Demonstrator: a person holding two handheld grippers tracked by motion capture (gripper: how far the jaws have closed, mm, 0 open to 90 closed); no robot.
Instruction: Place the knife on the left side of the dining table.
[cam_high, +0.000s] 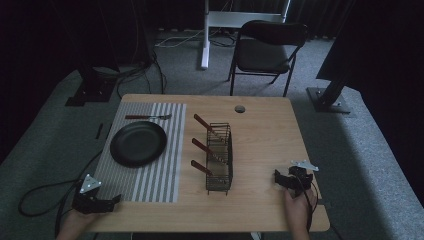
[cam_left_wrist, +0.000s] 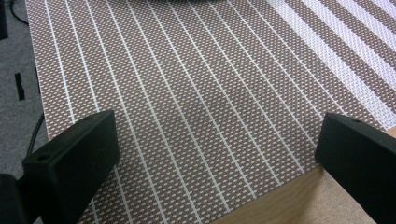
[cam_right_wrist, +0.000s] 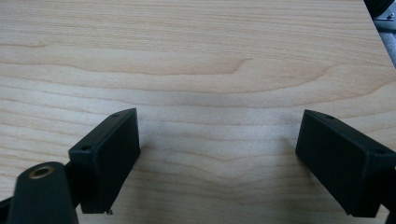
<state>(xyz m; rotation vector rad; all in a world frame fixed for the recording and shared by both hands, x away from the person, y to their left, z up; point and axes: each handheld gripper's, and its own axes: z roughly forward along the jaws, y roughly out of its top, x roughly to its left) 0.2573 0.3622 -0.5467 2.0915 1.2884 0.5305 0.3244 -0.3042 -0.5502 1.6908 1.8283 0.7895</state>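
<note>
Two black fingers (cam_right_wrist: 106, 158) rise from the lower left and lower right of the frame, set wide apart. Between them lies bare, pale wood-grain desk (cam_right_wrist: 210, 70), with nothing held.

A: that placemat (cam_left_wrist: 187, 93) looks like coarse woven vinyl, matt, right?
B: yep. worktop (cam_right_wrist: 196, 56) is smooth pale wood grain, basket (cam_high: 220, 160) is thin dark wire, plate (cam_high: 138, 143) slightly glossy black.

Both grippers — left (cam_high: 112, 200), right (cam_high: 284, 179) — fingers spread wide.
</note>
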